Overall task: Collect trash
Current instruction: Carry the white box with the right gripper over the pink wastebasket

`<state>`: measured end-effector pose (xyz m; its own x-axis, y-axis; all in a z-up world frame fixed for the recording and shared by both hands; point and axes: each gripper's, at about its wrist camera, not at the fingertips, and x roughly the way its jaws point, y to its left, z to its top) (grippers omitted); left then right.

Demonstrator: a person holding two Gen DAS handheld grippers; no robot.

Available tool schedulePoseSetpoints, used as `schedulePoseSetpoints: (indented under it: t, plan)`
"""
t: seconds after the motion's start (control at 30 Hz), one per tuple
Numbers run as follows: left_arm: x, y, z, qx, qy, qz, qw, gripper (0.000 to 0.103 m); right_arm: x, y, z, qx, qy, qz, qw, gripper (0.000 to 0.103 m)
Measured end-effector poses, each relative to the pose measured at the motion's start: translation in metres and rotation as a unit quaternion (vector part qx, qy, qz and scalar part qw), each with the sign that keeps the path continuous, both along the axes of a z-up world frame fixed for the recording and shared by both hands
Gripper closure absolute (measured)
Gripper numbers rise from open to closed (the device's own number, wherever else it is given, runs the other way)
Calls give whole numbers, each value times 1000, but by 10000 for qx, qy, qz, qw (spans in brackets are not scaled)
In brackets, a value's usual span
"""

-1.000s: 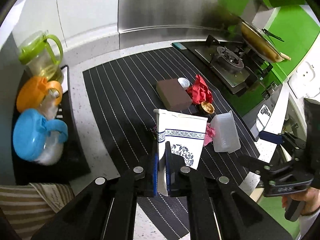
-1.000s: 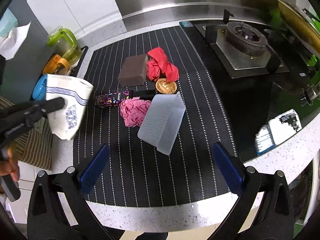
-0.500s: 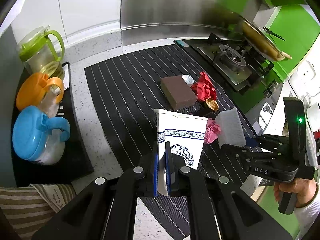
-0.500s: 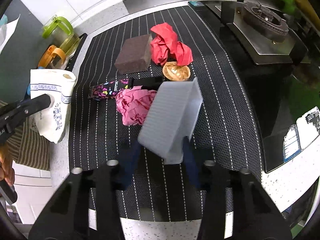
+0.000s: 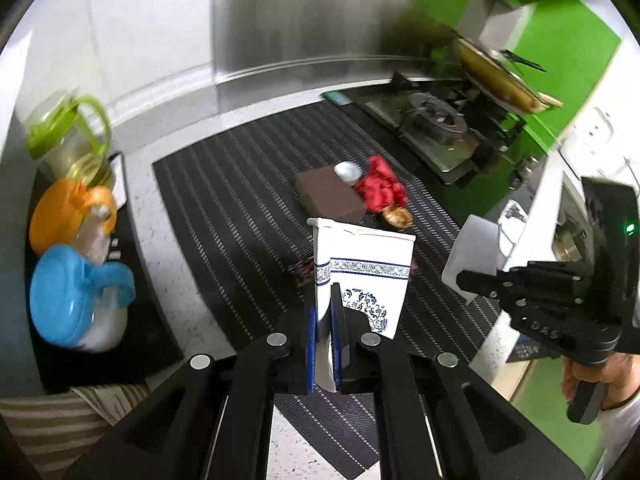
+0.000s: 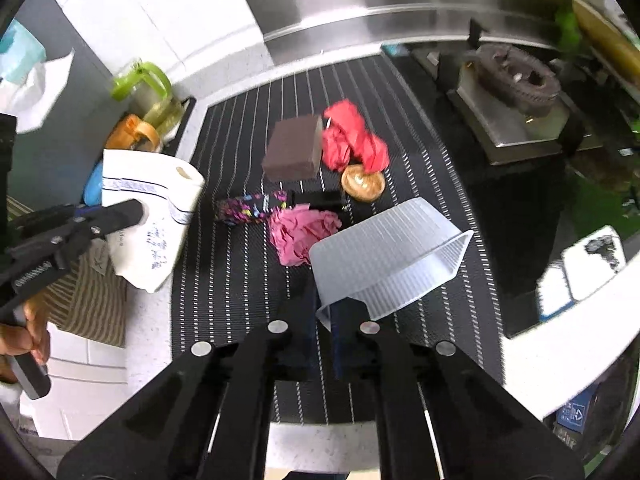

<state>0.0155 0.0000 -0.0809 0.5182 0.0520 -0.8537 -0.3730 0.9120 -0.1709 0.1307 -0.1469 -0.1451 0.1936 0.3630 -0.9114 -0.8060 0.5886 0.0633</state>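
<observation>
The right gripper is clamped on the rim of one clear tray, lifted off the mat; the left gripper pinches the edge of one white bag, held upright. The bag lies to the tray's left, its mouth facing up, so the right hand's load is nearer. On the mat remain two paper wads, one red and one pink, one brown block, one wrapper and one nutshell.

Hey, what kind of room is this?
Most likely a home kitchen: a gas burner is set into the counter, a steel backsplash lines the wall, and lidded pitchers stand beside it.
</observation>
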Motion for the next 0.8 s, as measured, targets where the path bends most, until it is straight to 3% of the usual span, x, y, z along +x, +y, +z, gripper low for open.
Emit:
schedulePoseSetpoints:
  t: [0.17,0.33,0.5,0.8]
  plan:
    - [12,-20,26,119,-237,-739,9969,97,-20,-29,45,250,-353,-462,9980,98]
    - [29,-57,46,179,-435,-1676,9847,97,-44,-82,82,518,-767,-1345,9866,98]
    - [44,-121,51,117,-529,-2809,9582,97,-79,-154,102,618,-1138,-2365,9630,97]
    - [44,-240,36,-98,-507,-4086,9113,97,-129,-285,96,596,-1313,-3836,9122,97]
